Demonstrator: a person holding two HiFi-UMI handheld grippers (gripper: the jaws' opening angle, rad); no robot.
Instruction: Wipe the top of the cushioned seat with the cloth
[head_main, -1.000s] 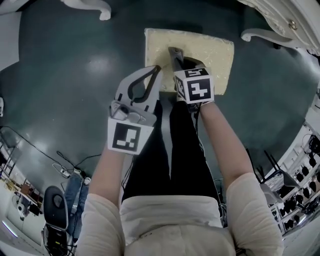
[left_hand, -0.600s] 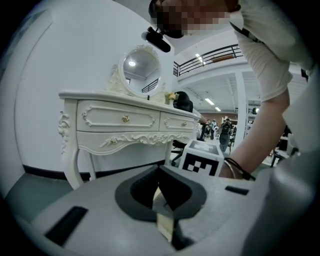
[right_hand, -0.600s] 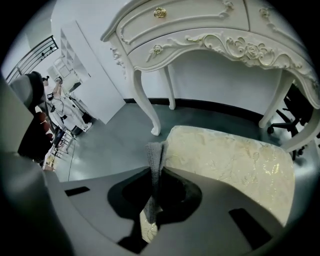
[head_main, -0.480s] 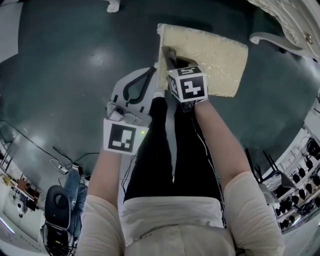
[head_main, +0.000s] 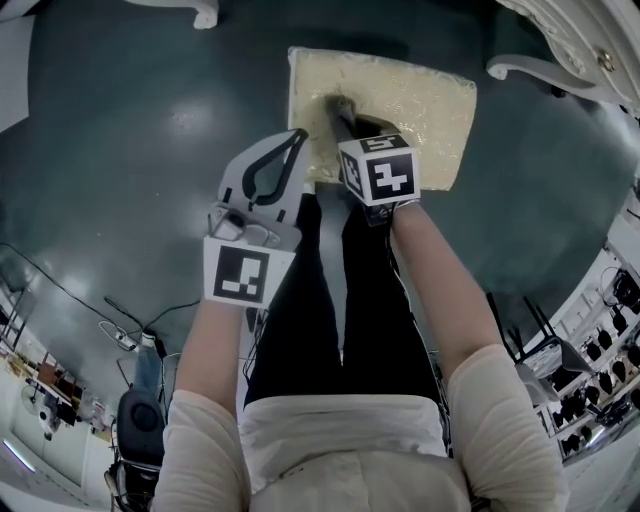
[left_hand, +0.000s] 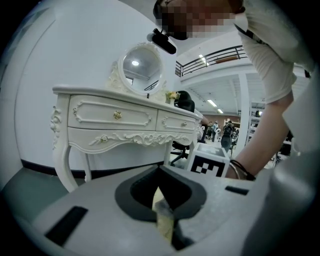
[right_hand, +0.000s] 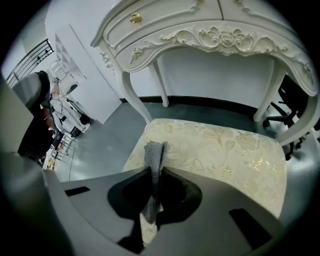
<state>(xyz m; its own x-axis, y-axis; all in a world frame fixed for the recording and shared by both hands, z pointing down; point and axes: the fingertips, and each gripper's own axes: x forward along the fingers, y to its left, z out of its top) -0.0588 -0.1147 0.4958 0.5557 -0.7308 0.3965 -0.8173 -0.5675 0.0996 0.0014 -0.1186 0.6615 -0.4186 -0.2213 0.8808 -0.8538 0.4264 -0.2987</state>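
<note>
The cream patterned cushioned seat (head_main: 410, 100) lies on the dark floor ahead of me; it also fills the right gripper view (right_hand: 225, 150). My right gripper (head_main: 340, 108) is over the seat's left half, shut on a grey cloth (head_main: 333, 103). The cloth (right_hand: 155, 155) sticks up folded between the jaws, its end on the cushion. My left gripper (head_main: 297, 137) hovers by the seat's front-left edge, jaws shut and holding nothing. In the left gripper view (left_hand: 160, 172) a cream sliver shows behind the closed jaws.
A white carved dressing table (right_hand: 210, 30) stands over the far side of the seat; its legs (head_main: 545, 72) show at the top right of the head view. The table with its round mirror (left_hand: 142, 65) fills the left gripper view. Shelves and cables lie at the floor's edges.
The right gripper slid the cloth toward the seat's left edge, then back a little to the right. The left gripper stayed beside the seat's front-left edge.
</note>
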